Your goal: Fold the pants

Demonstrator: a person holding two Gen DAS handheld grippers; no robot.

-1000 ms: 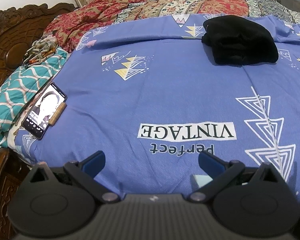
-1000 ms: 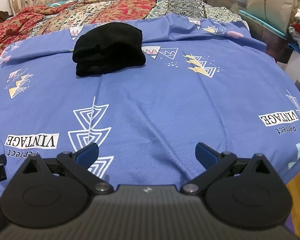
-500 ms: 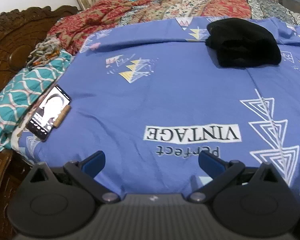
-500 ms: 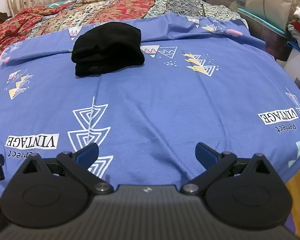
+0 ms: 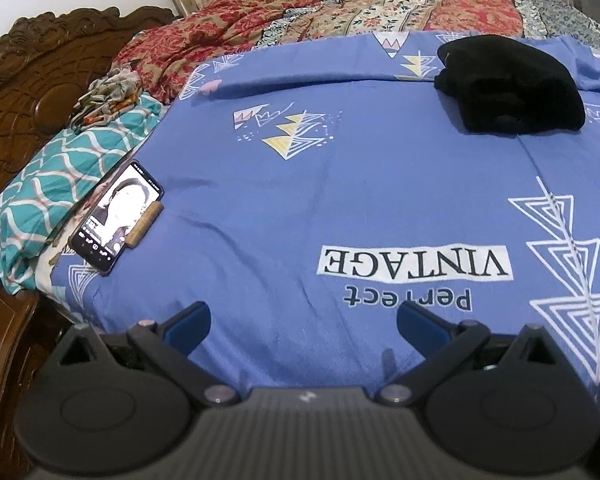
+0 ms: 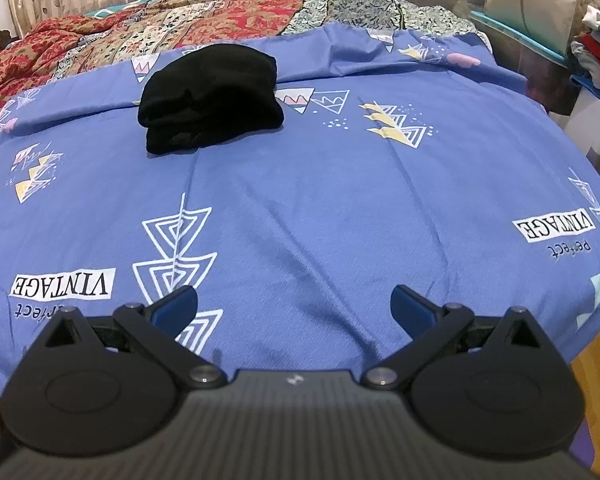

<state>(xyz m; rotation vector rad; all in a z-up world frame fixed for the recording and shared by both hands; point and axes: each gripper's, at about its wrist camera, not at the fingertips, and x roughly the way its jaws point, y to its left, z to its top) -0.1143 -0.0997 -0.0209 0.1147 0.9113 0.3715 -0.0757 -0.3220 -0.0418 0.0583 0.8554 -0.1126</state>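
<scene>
Both grippers, left [image 5: 302,322] and right [image 6: 294,304], jaws wide, empty | pants [image 6: 212,98] bundled at 11 o'clock, well apart | judged done; otherwise approach low, pinch top layer only.

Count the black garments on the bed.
1. The black pants lie bundled on the blue bedsheet near its far edge, apart from both open grippers. Nothing else black shows; folds of the bedding could hide more.
</scene>
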